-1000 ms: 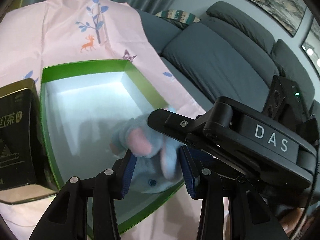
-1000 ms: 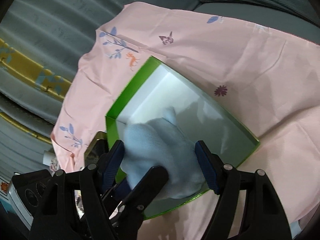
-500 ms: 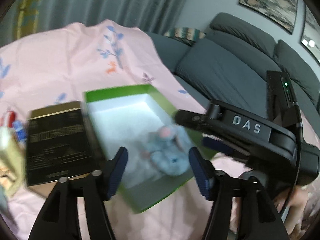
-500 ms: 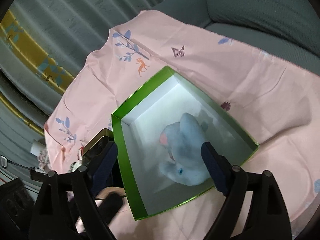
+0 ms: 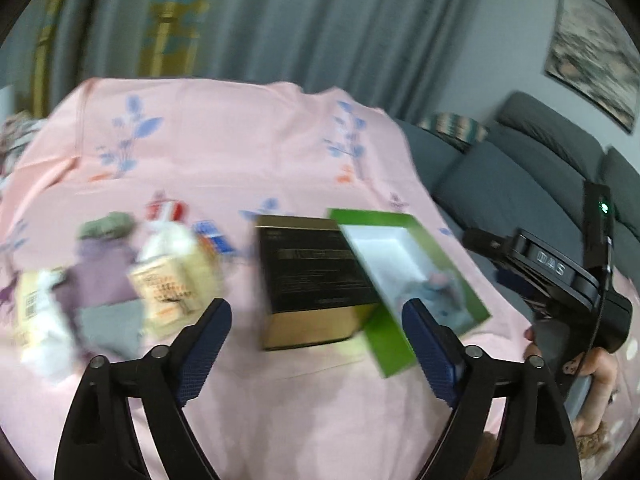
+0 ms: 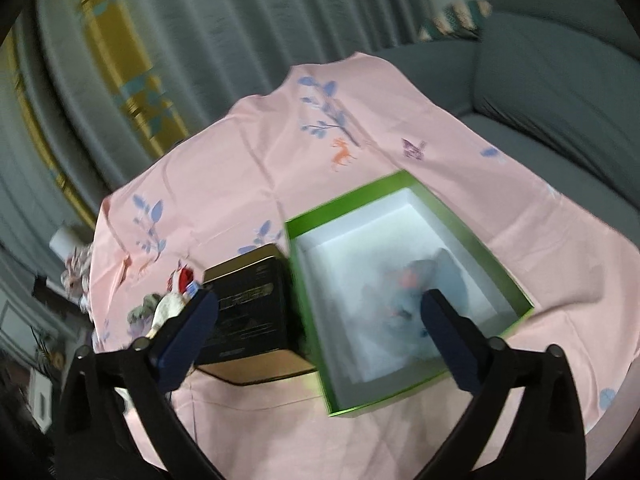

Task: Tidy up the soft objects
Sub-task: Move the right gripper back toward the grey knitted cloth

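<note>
Both frames are pretty motion-blurred, so details are soft. The blue plush toy (image 6: 420,292) is lying inside the green box (image 6: 472,240), toward the near right part of its white interior, with a pink patch showing on it. From the left wrist view the same plush (image 5: 434,286) is just a smeared blue-pink blob at the near end of the box (image 5: 448,256).

The left gripper (image 5: 316,334) has its jaws spread wide, having just been opening, and nothing is between them; it hangs above the pink tablecloth (image 5: 240,152) and touches none of the items. The right gripper (image 6: 320,328) is also spread wide, its jaws just been opening too, empty, hovering over the box with the plush lying free below it. In the left view the right gripper's black body (image 5: 560,272) shows at the right edge, with part of the person's hand (image 5: 600,368) under it.

Just left of the green box, touching or nearly so, stands a black and gold tin (image 6: 252,320). Further left on the cloth is a blurry bunch of stuff: a cream packet (image 5: 168,280), a purplish soft thing (image 5: 104,272) with something green (image 5: 108,224) on top, and a red-and-white item (image 5: 164,210). Grey sofa (image 5: 520,184) and curtains (image 5: 280,20) behind.
</note>
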`<control>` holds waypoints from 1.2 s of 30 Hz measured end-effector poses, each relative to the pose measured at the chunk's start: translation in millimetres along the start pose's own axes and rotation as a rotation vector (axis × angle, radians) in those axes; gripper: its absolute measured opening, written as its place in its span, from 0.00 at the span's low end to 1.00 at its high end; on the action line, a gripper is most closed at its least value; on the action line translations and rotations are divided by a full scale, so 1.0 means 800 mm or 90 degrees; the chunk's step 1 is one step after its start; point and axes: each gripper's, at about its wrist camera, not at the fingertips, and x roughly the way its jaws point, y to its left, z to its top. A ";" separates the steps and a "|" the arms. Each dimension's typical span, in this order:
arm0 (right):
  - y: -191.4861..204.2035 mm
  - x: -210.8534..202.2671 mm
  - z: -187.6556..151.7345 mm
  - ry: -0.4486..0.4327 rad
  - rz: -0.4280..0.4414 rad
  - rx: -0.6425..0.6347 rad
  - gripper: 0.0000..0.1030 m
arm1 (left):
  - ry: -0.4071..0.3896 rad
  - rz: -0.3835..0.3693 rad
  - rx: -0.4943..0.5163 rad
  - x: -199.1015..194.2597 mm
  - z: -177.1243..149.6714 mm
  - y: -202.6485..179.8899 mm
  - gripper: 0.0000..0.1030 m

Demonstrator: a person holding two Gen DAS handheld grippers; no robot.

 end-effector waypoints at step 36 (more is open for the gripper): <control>0.311 0.197 -0.236 0.308 0.251 -0.342 0.25 | 0.067 0.269 -0.272 -0.064 -0.100 0.273 0.85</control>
